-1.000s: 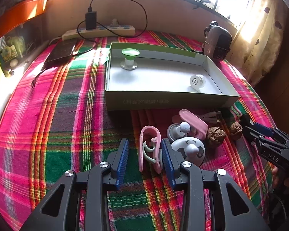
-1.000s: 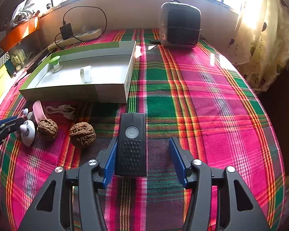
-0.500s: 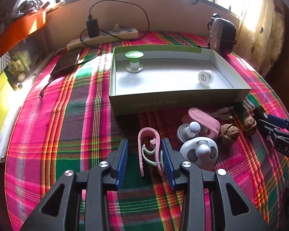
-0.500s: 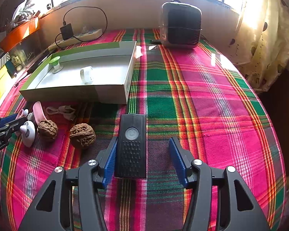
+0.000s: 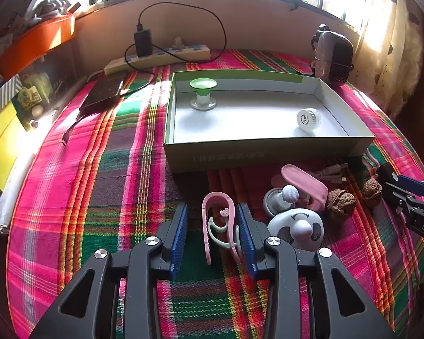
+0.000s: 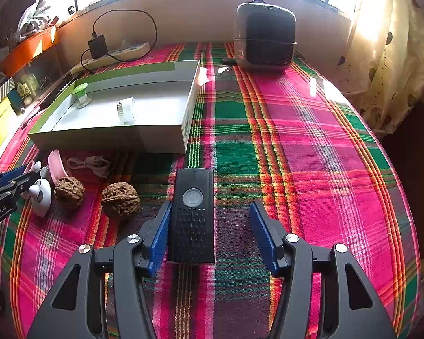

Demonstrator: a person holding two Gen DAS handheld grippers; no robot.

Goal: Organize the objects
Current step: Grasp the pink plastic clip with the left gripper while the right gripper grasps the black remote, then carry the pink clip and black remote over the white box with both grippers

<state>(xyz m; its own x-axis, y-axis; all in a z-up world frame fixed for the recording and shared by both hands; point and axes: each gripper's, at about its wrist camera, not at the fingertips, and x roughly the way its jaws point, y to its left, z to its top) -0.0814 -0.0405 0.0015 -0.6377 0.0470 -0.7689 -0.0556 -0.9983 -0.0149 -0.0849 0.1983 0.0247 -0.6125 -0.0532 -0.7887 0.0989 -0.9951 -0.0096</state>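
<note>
- Straddling the pink clip [image 5: 218, 223] at lower centre of the left view, my left gripper [image 5: 212, 233] stood spread, one pad beside its right arm, not yet squeezing.
- It looked light, springy plastic; I judged gripping across both arms best.
- Its long axis ran up-frame, closed bend toward the box [image 5: 265, 152].
- My right gripper [image 6: 210, 231] had just been widening, the black remote [image 6: 193, 212] lying lengthwise between its jaws against the left pad, unpinched.

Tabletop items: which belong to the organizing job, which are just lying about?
Job: pink clip, black remote, walnuts, panda toy, green-rimmed box.
Lying about: power strip, heater, curtain.
</note>
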